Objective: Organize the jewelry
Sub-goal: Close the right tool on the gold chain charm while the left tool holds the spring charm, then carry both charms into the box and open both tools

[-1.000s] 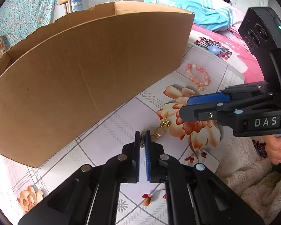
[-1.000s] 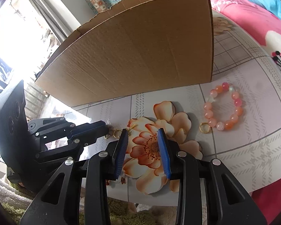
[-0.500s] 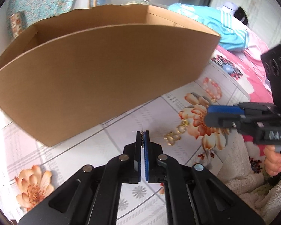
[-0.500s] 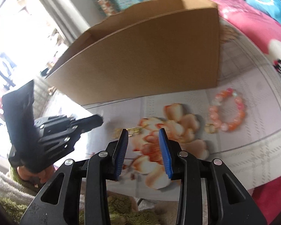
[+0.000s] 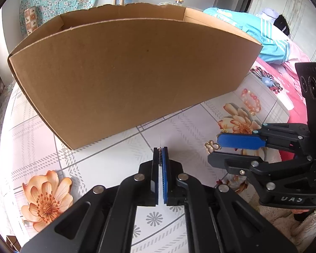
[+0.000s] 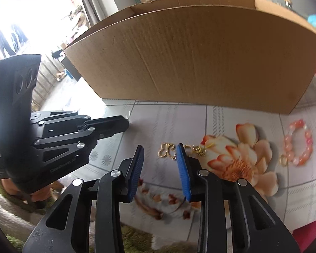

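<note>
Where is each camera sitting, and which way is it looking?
Left wrist: sits on the left gripper, looking forward and down past its shut fingers at the cardboard box; the right gripper shows at the right.
Right wrist: sits on the right gripper, looking past its open fingers at the gold jewelry; the left gripper shows at the left.
Both views share the box, the gold jewelry and the pink bead bracelet.

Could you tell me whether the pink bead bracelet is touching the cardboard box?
Apart. The right wrist view shows bare tablecloth between the pink bead bracelet and the cardboard box; the left wrist view shows the same gap.
</note>
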The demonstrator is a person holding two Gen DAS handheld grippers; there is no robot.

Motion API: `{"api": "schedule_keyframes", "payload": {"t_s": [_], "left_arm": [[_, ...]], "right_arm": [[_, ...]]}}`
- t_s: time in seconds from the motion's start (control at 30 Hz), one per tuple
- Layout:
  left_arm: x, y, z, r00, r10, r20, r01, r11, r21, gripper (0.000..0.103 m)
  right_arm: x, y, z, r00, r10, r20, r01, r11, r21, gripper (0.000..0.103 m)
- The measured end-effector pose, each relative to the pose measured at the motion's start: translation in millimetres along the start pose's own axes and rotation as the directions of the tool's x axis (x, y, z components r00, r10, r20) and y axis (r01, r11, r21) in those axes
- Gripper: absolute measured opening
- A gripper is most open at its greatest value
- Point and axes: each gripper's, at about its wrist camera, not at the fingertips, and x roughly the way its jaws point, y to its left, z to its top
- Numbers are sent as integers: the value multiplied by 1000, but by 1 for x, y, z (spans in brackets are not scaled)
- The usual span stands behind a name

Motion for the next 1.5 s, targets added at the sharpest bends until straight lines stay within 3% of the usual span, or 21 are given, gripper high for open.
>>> {"api": "schedule_keyframes", "payload": {"t_s": [0.33, 0.57, 0.87, 1.1, 1.3, 1.5], "left_arm": [[-2, 3, -3, 1000, 0, 6, 0, 1000, 4, 2], [-1, 2, -3, 1000, 0, 7, 0, 1000, 3, 2], [-8, 1, -3, 1000, -1, 22, 1, 1000, 12, 2], [-36, -2, 4, 996, -39, 80, 37, 999, 25, 2], [-75, -10, 24, 980, -107, 166, 100, 994, 50, 2], [-106, -22, 53, 960, -149, 238, 125, 985, 116, 2]], "right_arm": [[14, 30, 1, 990, -142, 24, 144, 980, -136, 14], [15, 41, 0, 989, -144, 31, 147, 980, -131, 13], [-8, 16, -2, 992, -117, 47, 121, 987, -103, 13], [-28, 10, -2, 993, -80, 91, 88, 993, -85, 13], [-55, 10, 11, 988, -27, 154, 38, 997, -73, 13], [-87, 11, 30, 964, -3, 266, 29, 995, -94, 13]]}}
